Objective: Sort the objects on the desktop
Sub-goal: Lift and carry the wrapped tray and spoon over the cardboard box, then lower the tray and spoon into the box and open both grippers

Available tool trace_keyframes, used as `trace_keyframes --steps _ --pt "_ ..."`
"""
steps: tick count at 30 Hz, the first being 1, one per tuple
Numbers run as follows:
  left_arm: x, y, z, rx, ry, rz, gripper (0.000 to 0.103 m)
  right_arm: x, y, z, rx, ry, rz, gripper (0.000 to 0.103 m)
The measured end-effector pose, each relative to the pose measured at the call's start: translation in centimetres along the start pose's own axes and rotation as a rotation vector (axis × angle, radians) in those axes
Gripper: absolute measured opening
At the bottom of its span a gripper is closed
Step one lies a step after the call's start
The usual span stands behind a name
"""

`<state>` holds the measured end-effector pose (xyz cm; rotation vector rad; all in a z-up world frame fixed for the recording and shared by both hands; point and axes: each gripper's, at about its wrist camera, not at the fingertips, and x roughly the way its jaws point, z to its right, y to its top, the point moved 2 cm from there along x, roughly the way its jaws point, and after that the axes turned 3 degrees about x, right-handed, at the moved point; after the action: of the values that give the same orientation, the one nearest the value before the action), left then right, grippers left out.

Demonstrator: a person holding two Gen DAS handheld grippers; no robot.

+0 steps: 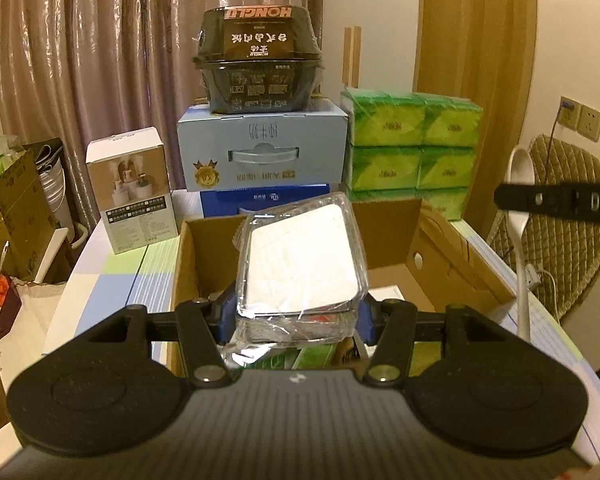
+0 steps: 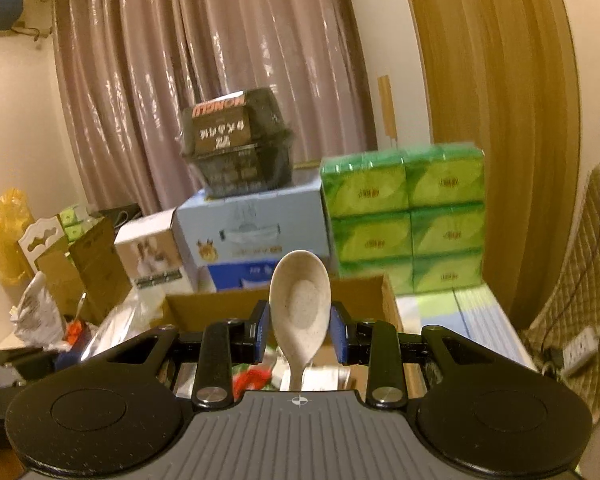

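While items fill the cardboard box (image 1: 384, 280) (open-topped), tools hover.

- Two grippers (image 1: 296, 312) (image 2: 300, 330) are showing, one per view.
- One clear packet (image 1: 300, 260) is sitting in one, one spoon (image 2: 300, 300) in the other.
- One open carton (image 1: 432, 256) is standing on the table.
- Six green tissue packs (image 2: 406, 216) are facing the cameras, stacked.
- One black bowl (image 1: 258, 60) is topping one pale blue box (image 1: 260, 148).
- One small white box (image 1: 134, 188) is standing alongside.

Glossy clear plastic packet (image 1: 300, 260), matt speckled spoon (image 2: 300, 304), plain brown cardboard box (image 1: 420, 240), shiny satin curtain (image 1: 100, 40)
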<state>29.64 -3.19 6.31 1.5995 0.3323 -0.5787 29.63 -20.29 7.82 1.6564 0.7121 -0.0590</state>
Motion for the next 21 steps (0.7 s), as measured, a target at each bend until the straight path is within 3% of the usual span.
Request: trace_keyframes --steps 13,21 --pt "6.3 2.1 0.2 -0.006 -0.029 -0.029 0.051 7.1 1.8 1.8 -0.105 -0.043 -0.005 0.029" --pt "9.4 1.3 0.0 -0.02 -0.025 -0.082 0.051 10.7 1.3 3.1 -0.119 -0.063 -0.035 0.029"
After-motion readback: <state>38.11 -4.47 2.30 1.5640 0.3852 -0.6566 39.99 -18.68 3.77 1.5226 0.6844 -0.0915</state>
